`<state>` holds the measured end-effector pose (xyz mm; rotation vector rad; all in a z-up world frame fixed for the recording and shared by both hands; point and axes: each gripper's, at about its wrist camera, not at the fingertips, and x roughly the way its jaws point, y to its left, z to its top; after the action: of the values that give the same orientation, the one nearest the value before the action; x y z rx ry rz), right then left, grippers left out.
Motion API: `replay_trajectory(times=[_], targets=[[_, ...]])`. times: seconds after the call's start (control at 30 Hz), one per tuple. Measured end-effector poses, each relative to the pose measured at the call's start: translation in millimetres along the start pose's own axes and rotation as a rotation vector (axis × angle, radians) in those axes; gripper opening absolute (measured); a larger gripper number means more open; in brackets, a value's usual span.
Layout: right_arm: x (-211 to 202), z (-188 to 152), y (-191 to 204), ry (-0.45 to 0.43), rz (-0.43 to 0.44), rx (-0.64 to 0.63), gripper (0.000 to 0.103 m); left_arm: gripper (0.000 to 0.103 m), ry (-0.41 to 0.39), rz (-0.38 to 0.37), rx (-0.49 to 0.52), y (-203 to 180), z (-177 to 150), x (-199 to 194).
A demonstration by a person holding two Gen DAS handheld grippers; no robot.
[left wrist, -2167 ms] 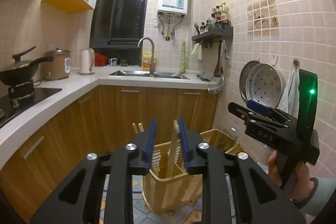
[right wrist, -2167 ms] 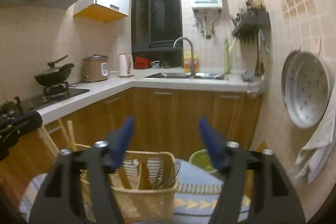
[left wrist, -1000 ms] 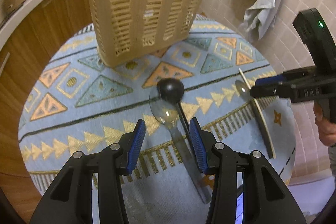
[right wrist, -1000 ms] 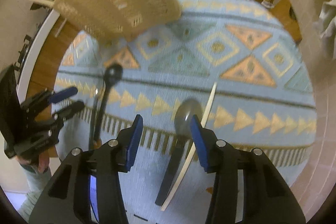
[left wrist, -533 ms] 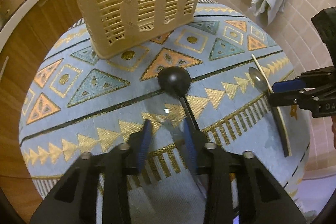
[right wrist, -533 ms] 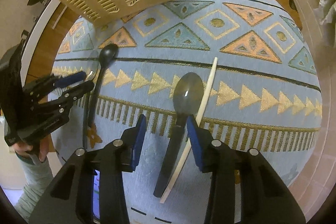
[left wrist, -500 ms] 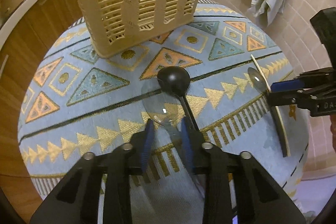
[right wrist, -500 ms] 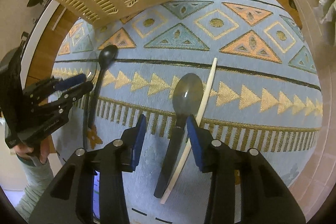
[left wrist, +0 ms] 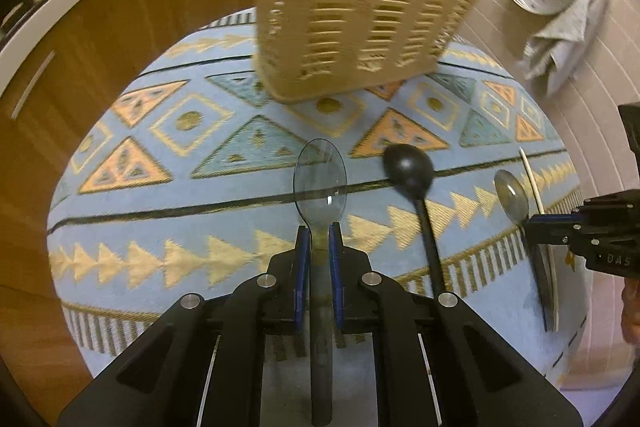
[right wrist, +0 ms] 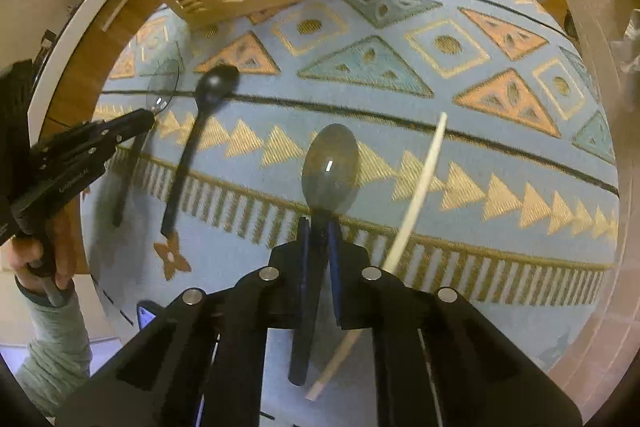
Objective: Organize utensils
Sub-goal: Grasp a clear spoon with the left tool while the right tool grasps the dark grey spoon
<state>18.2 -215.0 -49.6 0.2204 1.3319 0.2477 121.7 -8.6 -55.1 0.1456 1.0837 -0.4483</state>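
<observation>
Both wrist fisheyes look steeply down, close over the patterned cloth point(left wrist: 160, 187), facing the slatted basket point(left wrist: 360, 7) at frame top. Left wrist view sits left, catching the right gripper point(left wrist: 532, 223) at its right edge. Right wrist view sits right, catching the left gripper point(right wrist: 146, 119) at its left edge. Shared: cloth, basket, black spoon point(right wrist: 200, 123).

On the rug point(left wrist: 132, 227) I saw the basket point(left wrist: 360, 7) behind the ladle point(left wrist: 408, 169); a chopstick point(right wrist: 420, 183) lay right of the spoon point(right wrist: 330, 167).
</observation>
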Motion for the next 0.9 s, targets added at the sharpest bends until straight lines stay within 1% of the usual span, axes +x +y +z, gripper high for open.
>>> replay_trajectory(times=[0.07,0.1,0.13,0.2,0.23,0.3,0.4,0.47,0.53,0.57,0.6,0.63,0.67,0.73,0.83,0.9], targets=[[1,3,0,-0.009,-0.009,0.000,0.006,0.012,0.006,-0.003,0.007,3,-1,-2],[0,5,-3,-0.014,-0.010,0.005,0.006,0.021,0.008,0.000,0.011,3,-1,-2],[-1,6,-5,-0.015,-0.010,0.009,0.006,0.036,0.004,0.009,0.020,2,0,-3],[-3,9,-10,-0.017,-0.001,0.021,0.006,0.054,-0.020,0.046,0.035,2,3,-7],[-4,10,-12,-0.020,0.003,0.026,0.006,0.055,-0.032,0.064,0.049,0,7,-7],[-8,11,-15,-0.035,0.013,0.039,0.006,0.055,-0.025,0.080,0.064,-1,15,-4],[-20,10,-23,-0.042,0.027,0.041,0.008,0.055,0.052,0.065,0.074,-3,27,12],[-25,14,-24,-0.046,0.015,0.027,0.012,0.055,0.051,0.077,0.092,-7,31,15],[-30,20,-25,-0.041,0.004,0.012,0.025,0.052,0.058,0.089,0.105,-11,35,17],[-29,24,-23,-0.040,0.001,0.008,0.030,0.051,0.060,0.102,0.112,-12,36,18],[-27,28,-22,-0.033,-0.006,0.016,0.043,0.049,0.066,0.125,0.129,-14,37,20],[-27,29,-16,-0.031,-0.005,0.022,0.052,0.046,0.069,0.135,0.145,-18,37,21],[-26,31,-14,-0.020,-0.001,0.019,0.052,0.043,0.072,0.132,0.155,-19,37,20],[-18,33,-6,0.004,-0.019,-0.003,0.052,0.031,0.077,0.136,0.165,-21,38,19],[-13,33,2,0.022,-0.054,-0.004,0.051,0.031,0.084,0.133,0.169,-20,42,20],[-7,39,7,0.041,-0.100,-0.004,0.050,0.031,0.081,0.128,0.169,-19,42,19]])
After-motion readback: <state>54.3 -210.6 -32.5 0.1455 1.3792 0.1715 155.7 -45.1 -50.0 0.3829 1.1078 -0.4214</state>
